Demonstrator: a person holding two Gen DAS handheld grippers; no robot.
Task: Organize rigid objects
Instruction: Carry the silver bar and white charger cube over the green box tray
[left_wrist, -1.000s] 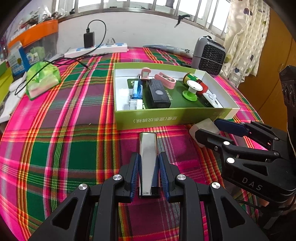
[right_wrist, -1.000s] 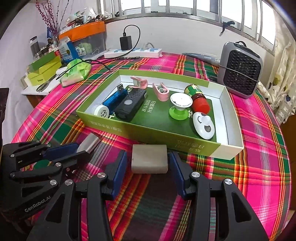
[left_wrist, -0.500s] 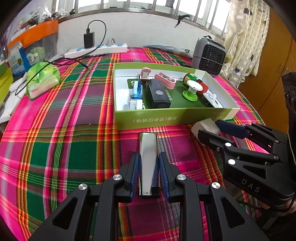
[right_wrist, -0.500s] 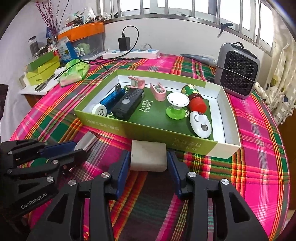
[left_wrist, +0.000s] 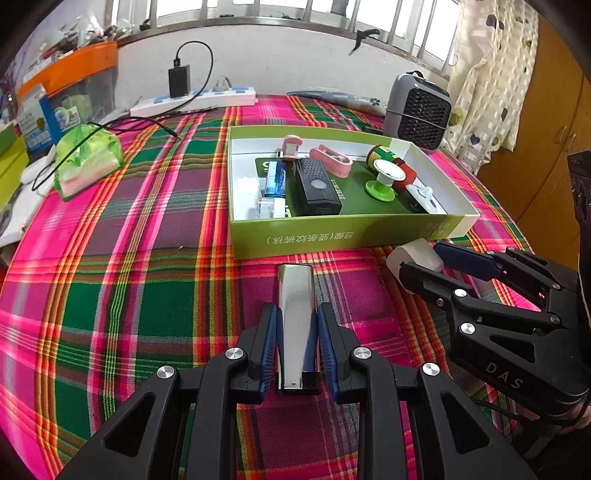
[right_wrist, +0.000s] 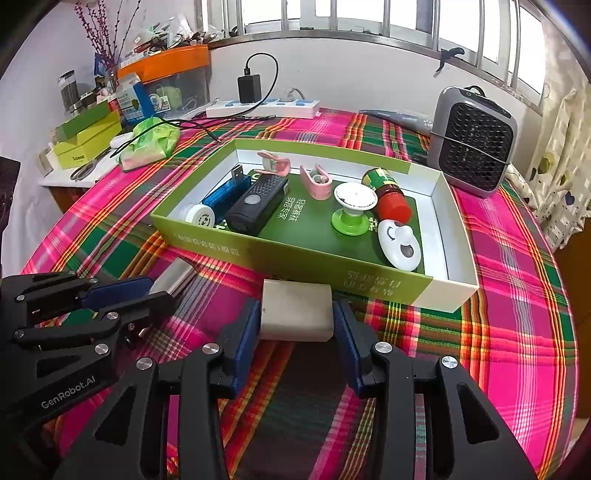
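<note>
The left tongs (left_wrist: 297, 343) clench a shiny metal bar (left_wrist: 296, 317) just in front of the green box (left_wrist: 343, 236) on the plaid-covered counter (left_wrist: 147, 280). Beside them, the right tongs (right_wrist: 297, 325) grip a white block (right_wrist: 296, 314) by its sides, close to the box's front wall.

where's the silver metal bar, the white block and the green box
silver metal bar (left_wrist: 295, 295), left wrist view, upper shiny face
white block (right_wrist: 295, 308), right wrist view, top face
green box (right_wrist: 295, 254), right wrist view, near outer wall
</note>
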